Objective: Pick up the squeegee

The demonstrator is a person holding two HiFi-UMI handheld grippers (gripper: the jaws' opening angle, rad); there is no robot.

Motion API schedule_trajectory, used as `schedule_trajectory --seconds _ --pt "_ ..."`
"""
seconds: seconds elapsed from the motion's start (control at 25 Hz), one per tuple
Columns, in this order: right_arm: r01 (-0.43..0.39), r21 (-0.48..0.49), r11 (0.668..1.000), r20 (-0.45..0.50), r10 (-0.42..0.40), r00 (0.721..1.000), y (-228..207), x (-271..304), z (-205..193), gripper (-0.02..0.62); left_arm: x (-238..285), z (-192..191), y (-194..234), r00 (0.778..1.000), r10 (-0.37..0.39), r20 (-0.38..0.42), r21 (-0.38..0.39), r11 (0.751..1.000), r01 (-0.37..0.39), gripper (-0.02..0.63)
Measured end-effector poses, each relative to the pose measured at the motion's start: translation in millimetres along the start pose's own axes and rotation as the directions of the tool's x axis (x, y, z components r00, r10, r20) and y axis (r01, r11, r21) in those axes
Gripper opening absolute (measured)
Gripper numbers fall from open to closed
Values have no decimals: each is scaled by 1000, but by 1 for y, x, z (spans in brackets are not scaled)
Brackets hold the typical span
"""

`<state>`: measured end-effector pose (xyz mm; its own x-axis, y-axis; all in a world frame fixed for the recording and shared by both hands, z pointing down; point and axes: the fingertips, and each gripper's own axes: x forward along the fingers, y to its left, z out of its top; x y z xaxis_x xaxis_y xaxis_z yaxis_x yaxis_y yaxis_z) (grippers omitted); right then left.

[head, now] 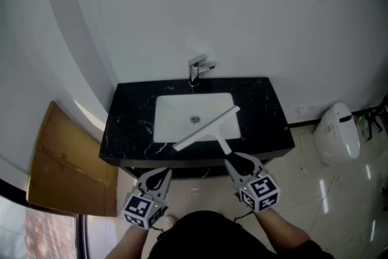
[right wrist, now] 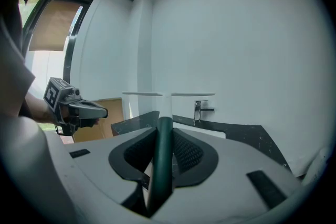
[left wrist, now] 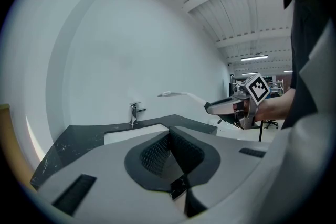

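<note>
one squeegee | right claw clamped on its handle | left claw closed | handle end hidden

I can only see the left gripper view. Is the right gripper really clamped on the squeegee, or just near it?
Observer: Clamped. The right gripper view shows the right gripper with both pads pressed on the squeegee, on its dark green handle.
Operator: Where's the blade over the sink?
Observer: In the head view it slants diagonally across the white basin, short of the faucet.
Operator: What's on the floor to the right?
Observer: What looks like a white toilet, beside the counter.
</note>
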<state>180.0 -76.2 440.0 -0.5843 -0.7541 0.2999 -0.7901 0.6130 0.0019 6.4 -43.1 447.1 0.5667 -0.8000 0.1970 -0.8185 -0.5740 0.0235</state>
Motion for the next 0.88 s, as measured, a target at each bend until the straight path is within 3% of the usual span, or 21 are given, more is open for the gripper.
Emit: schedule_trajectory --seconds 0.88 --pt "5 -17 1000 9 -5 1000 9 -5 5 100 -10 -1 -5 1000 -6 -1 -2 1000 6 -5"
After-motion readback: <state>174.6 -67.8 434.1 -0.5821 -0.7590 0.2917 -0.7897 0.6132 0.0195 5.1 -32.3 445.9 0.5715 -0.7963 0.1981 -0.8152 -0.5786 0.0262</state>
